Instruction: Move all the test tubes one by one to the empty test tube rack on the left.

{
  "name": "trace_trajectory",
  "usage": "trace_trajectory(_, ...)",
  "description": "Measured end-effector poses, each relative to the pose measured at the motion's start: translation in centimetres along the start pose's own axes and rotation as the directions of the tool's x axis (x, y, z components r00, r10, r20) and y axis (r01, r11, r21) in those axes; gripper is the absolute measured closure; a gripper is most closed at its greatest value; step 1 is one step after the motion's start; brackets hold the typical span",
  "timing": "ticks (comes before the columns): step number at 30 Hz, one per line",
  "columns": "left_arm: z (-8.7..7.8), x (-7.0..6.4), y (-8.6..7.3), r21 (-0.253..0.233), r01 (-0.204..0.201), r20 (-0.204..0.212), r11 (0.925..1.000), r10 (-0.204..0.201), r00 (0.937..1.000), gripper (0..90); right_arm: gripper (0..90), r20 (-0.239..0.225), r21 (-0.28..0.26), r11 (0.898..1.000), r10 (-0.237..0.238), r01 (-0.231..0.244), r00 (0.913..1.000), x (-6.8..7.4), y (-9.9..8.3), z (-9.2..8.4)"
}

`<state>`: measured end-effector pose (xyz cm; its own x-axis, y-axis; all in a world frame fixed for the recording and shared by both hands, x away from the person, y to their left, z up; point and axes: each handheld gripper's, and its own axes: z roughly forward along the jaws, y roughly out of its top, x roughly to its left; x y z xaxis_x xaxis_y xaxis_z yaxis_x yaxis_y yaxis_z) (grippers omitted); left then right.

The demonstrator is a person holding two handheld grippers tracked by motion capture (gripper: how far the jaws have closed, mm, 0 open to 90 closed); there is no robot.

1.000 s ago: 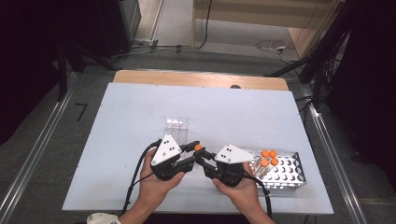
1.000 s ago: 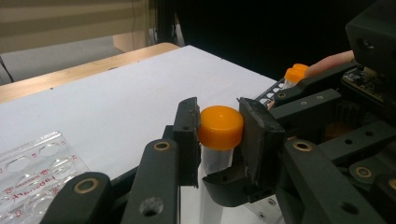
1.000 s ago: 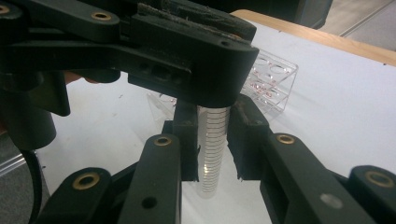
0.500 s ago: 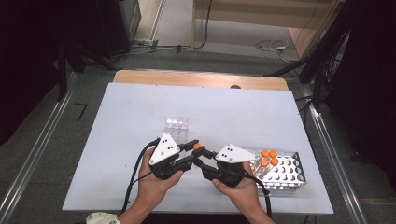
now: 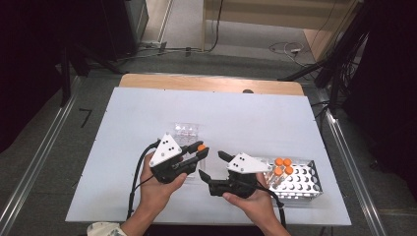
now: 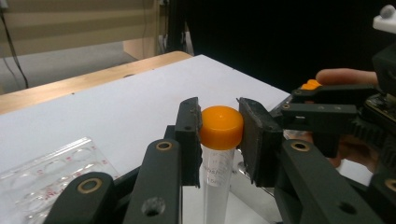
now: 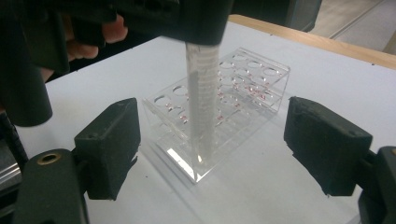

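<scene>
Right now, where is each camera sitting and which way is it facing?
High view: fixed above the person's side, looking forward and down on the white table; both hands, the left tool and right tool show.
Left gripper view: rides the left tool, looking along its jaws, shut on the orange-capped tube.
Right gripper view: rides the right tool, jaws open, facing the clear rack.
Shared: the tube appears in all three views.

tube (image 6: pixel 218 140) – in left gripper (image 5: pixel 199 150) | clear rack (image 5: pixel 187 132) behind | metal rack (image 5: pixel 300 178) right, on table (image 5: pixel 123 147)
</scene>
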<state>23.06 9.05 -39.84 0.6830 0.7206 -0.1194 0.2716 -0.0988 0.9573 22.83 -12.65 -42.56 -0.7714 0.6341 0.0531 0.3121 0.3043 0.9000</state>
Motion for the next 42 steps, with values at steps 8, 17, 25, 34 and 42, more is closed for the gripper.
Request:
trace_trajectory(8, 0.2, 2.0, 0.5, -0.009, 0.032, -0.056, 0.9994, -0.032, 0.9979, 70.6, 17.4, 0.005, 0.003, 1.000, 0.001, -0.001, 1.0000, 0.0, -0.3, -0.3)
trace_trajectory(17, 1.1, 4.3, 1.4, -0.038, 0.047, -0.137, 0.9981, -0.052, 0.9892, 70.5, 14.6, 0.030, -0.018, 1.000, 0.003, -0.002, 0.9995, -0.3, -0.5, -1.6)
trace_trajectory(25, 2.0, 5.6, 2.3, -0.068, 0.038, -0.183, 0.9970, -0.050, 0.9818, 70.6, 13.5, 0.037, -0.043, 0.999, -0.007, 0.009, 0.9993, -0.4, -0.6, -3.2)
trace_trajectory(34, 4.1, 7.3, 3.2, -0.049, 0.024, -0.231, 0.9985, -0.035, 0.9723, 70.5, 13.5, 0.038, -0.064, 0.998, -0.012, 0.015, 0.9992, -0.4, -0.6, -4.6)
trace_trajectory(42, 5.8, 8.1, 3.1, -0.044, 0.043, -0.234, 0.9981, -0.053, 0.9708, 70.5, 13.5, 0.043, -0.072, 0.997, -0.004, 0.007, 0.9991, -0.6, -0.8, -5.1)
